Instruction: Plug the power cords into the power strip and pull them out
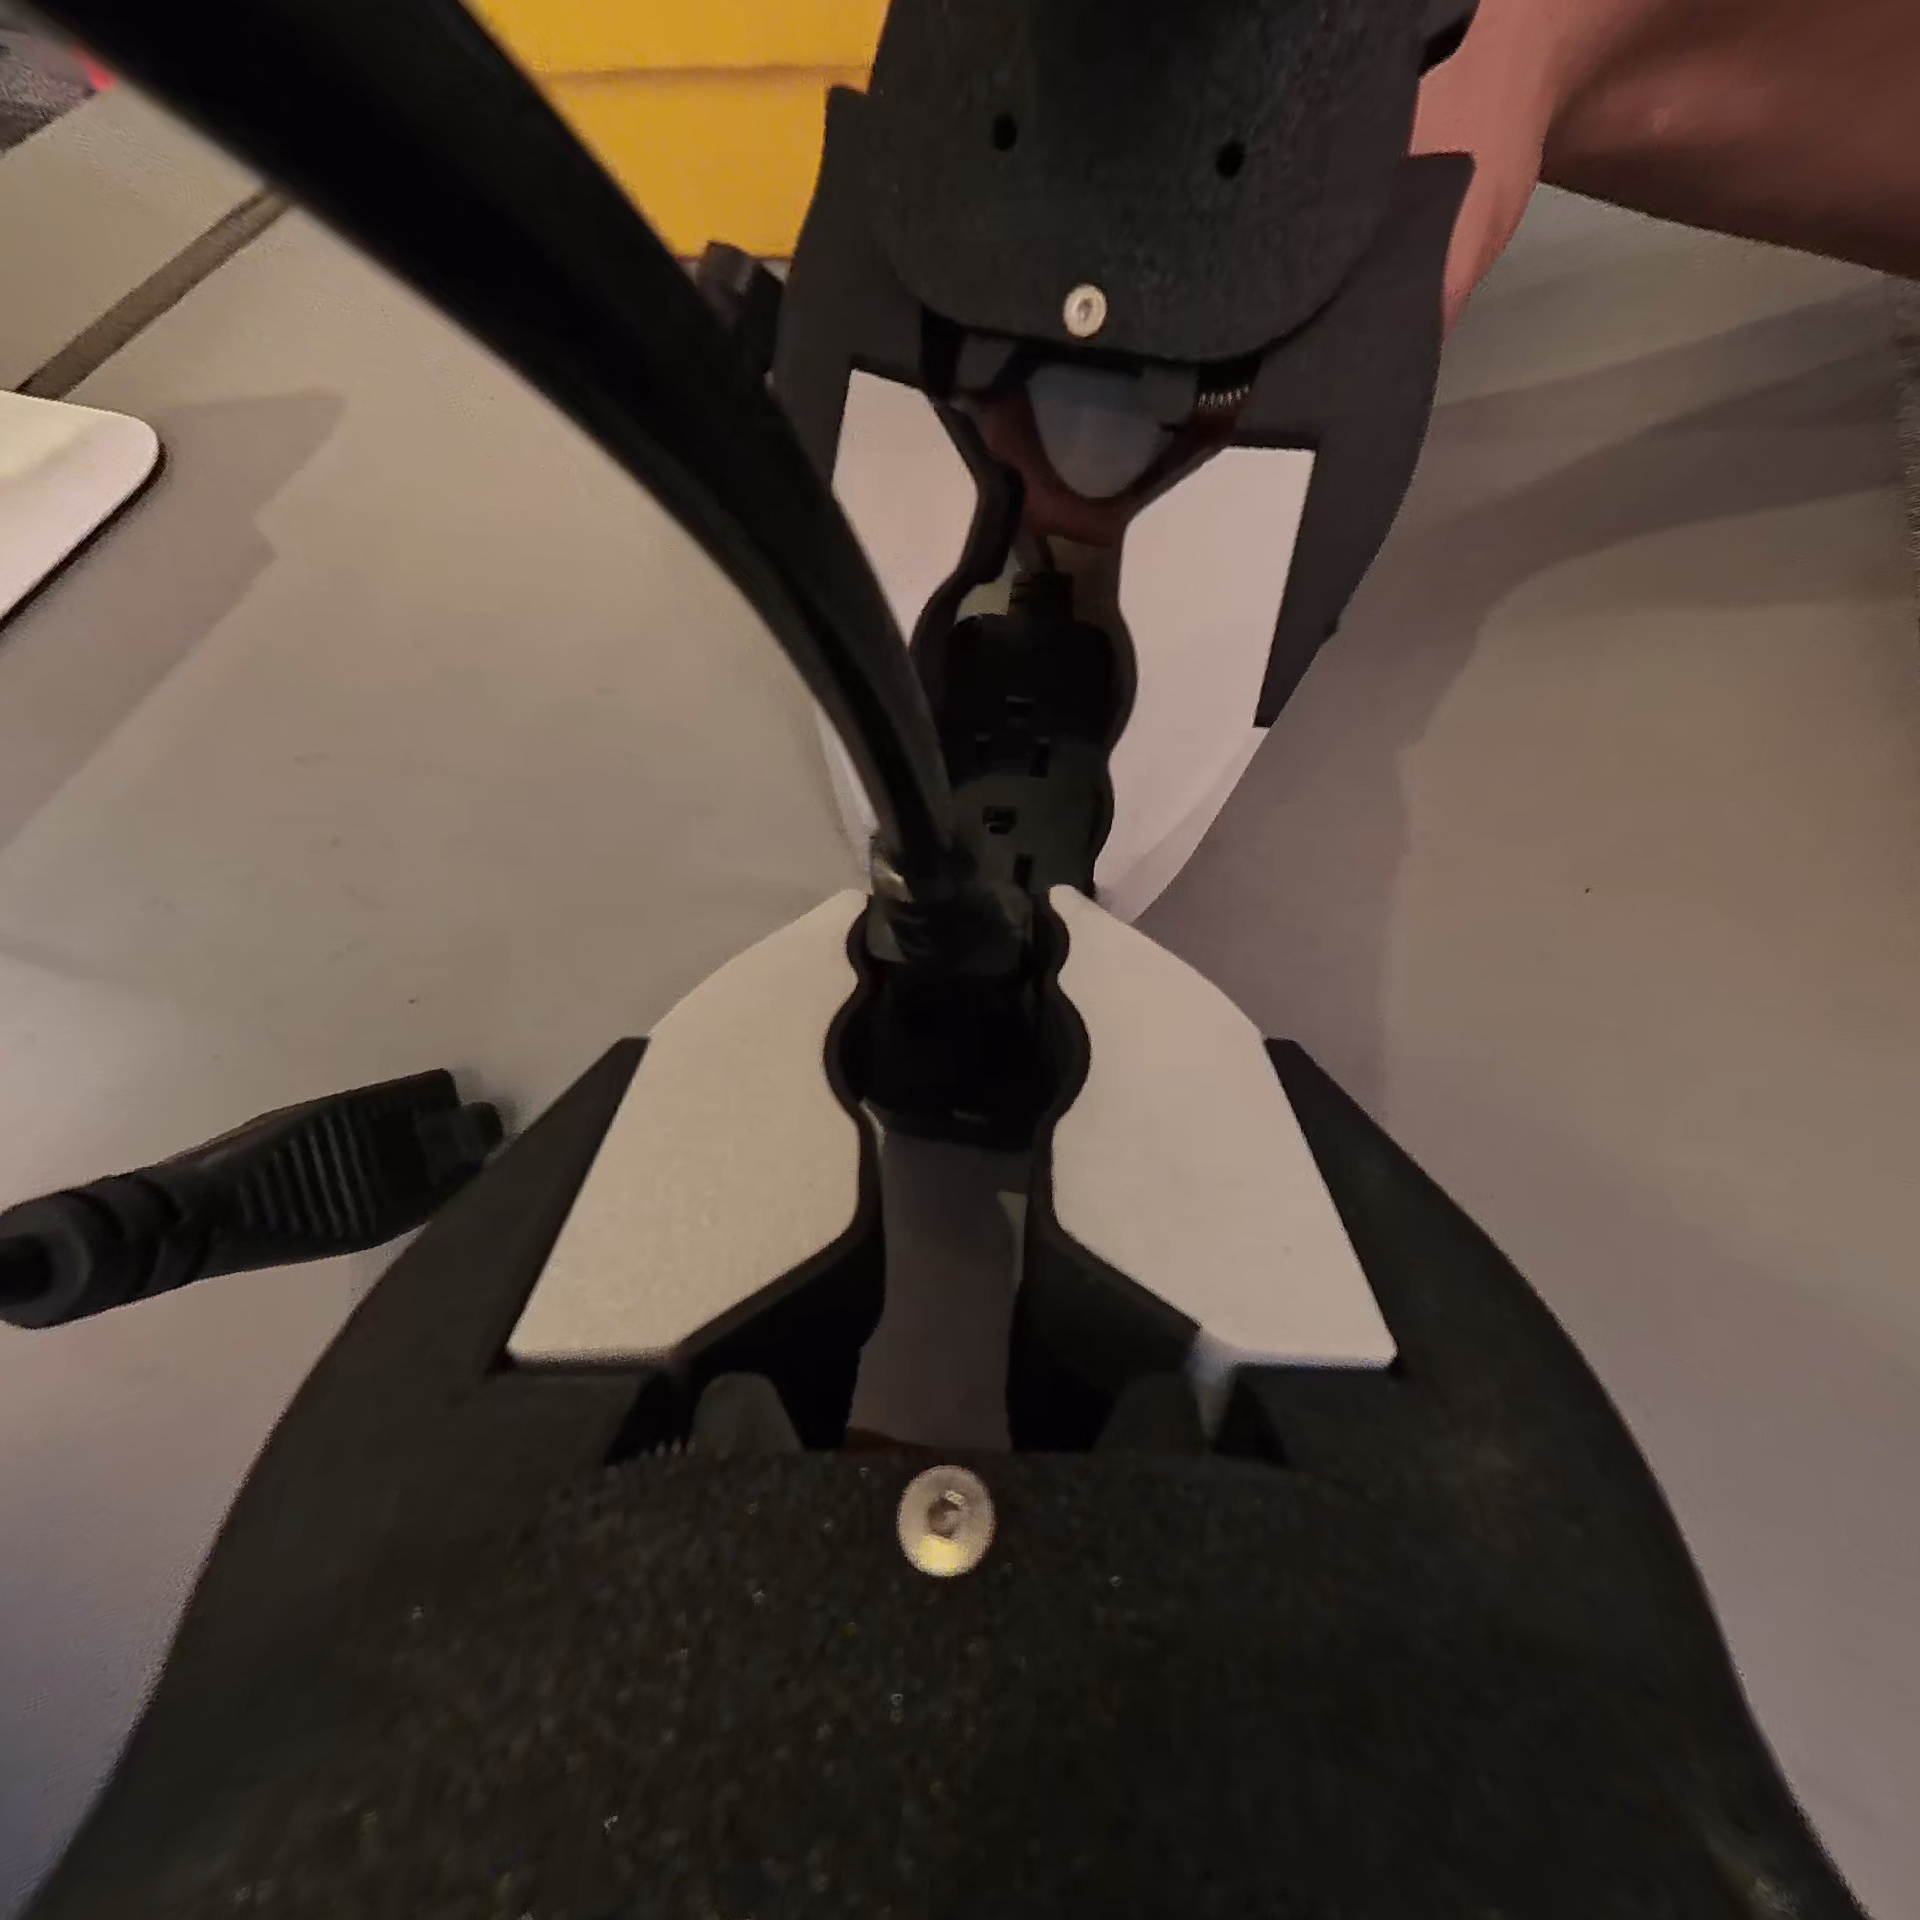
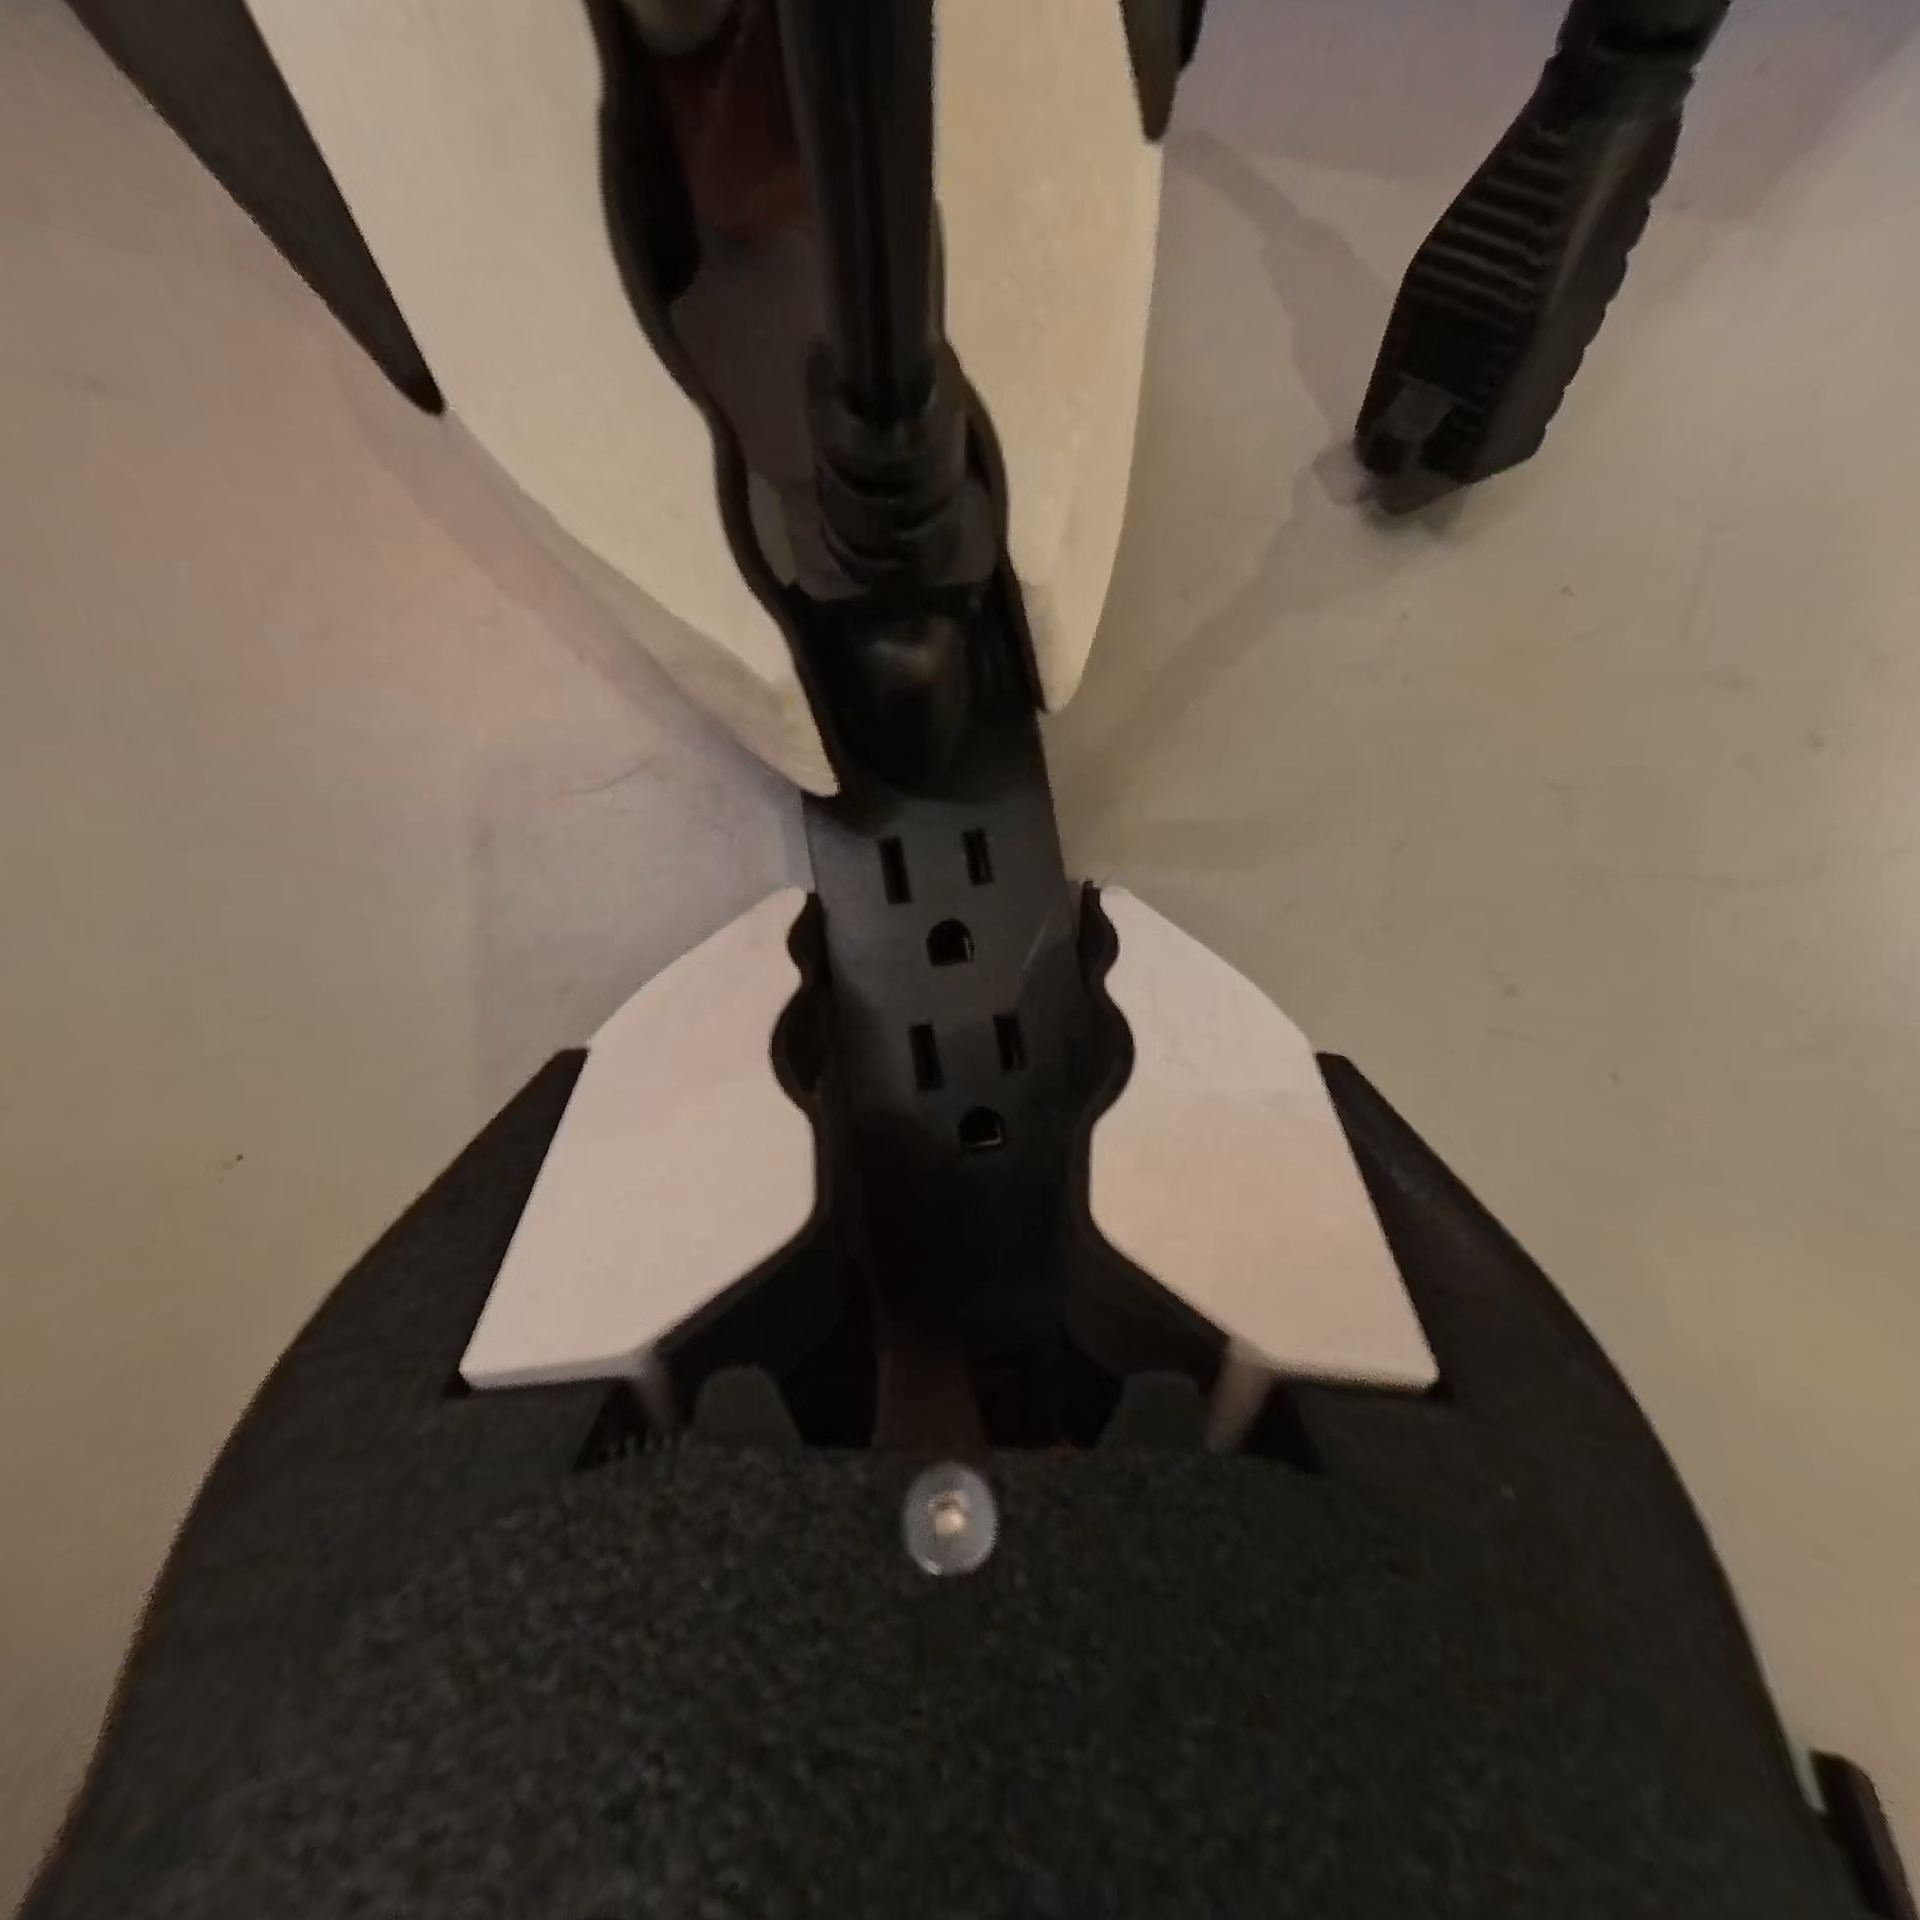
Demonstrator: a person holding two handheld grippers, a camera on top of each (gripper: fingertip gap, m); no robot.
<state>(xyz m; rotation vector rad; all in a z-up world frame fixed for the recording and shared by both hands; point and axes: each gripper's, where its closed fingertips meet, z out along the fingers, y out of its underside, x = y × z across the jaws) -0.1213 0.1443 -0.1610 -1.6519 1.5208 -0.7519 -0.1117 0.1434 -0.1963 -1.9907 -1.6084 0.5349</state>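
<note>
My right gripper (image 2: 945,904) is shut on the sides of a black power strip (image 2: 940,997), which lies on the table with two empty outlets facing up. My left gripper (image 1: 951,904) is shut on a black plug (image 1: 951,1039); its thick cord (image 1: 582,395) rises to the upper left. In the right wrist view the plug (image 2: 904,665) stands against the strip's face just beyond the two empty outlets, held by the left gripper (image 2: 940,743). I cannot see its prongs. The strip (image 1: 1023,727) also shows in the left wrist view, between the right gripper's fingers.
A second black plug (image 1: 301,1184) lies loose on the pale table to the left of my left gripper; it also shows in the right wrist view (image 2: 1496,312). A white flat pad (image 1: 62,488) sits at the far left. A yellow object (image 1: 707,125) stands behind. A hand (image 1: 1662,125) holds the right gripper. The tips of both grippers are at nearly the same place.
</note>
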